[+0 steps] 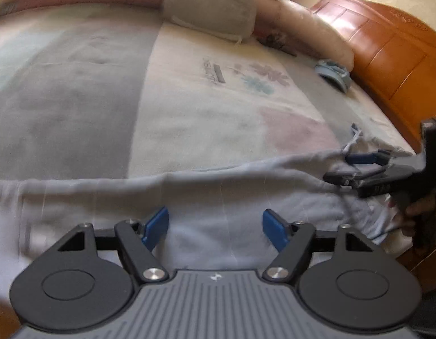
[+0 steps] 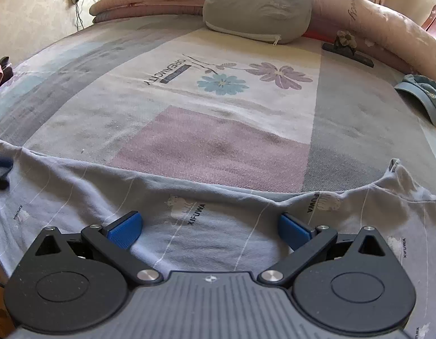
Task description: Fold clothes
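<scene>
Both grippers gape empty: left gripper [image 1: 215, 227] and right gripper [image 2: 209, 230] hover over the pale blue garment [image 2: 218, 226], which lies crosswise along the near edge of the bed [image 2: 218, 141].

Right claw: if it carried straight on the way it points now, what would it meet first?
Probably the light blue garment, which lies spread directly under and ahead of the open right claw. Past its far edge there is only the patterned bedsheet; the grey plush pillow sits farther back. Depth is hard to judge.
</scene>
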Demonstrator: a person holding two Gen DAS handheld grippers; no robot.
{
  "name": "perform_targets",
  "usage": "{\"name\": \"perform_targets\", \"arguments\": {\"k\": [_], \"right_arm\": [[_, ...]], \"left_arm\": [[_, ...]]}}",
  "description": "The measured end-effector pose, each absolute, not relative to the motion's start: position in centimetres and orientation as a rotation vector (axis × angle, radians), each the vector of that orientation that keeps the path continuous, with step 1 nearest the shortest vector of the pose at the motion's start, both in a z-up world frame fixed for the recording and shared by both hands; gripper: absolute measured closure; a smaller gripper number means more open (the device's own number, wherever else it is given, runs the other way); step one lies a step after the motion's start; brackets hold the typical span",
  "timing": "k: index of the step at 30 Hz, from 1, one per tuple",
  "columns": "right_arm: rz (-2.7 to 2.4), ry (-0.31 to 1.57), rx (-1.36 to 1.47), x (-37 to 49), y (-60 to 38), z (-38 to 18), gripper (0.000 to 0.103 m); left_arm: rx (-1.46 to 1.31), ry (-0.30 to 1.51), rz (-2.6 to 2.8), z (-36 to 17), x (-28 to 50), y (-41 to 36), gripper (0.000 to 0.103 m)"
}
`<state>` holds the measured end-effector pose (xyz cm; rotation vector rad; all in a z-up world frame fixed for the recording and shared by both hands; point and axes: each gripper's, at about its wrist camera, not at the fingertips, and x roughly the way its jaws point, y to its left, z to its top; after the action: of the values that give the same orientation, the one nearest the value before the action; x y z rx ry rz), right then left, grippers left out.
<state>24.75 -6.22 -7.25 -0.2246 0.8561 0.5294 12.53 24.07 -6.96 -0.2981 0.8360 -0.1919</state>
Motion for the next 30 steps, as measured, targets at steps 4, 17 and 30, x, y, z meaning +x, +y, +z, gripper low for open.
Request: {"name": "perform_targets", "arguments": {"k": [4,17,30], "right_arm": [[0.501,0.912,-0.244,24.8,-6.1,-6.5,0.000],[0.370,0.936,-0.257,22.4,-6.9,-5.5,0.000],[0.385,0.952,-0.188,22.3,-8.9,-6.7,0.000]], "left_arm": [[-0.354,0.839,-0.188,-5.7,12.7,25.5,0.030],[-0.460,0.832,-0.390,-7.2,19.0,22.0,0.030],[-0.359,0.770,-0.241,-4.9,18.2,23.4,0.032]]}}
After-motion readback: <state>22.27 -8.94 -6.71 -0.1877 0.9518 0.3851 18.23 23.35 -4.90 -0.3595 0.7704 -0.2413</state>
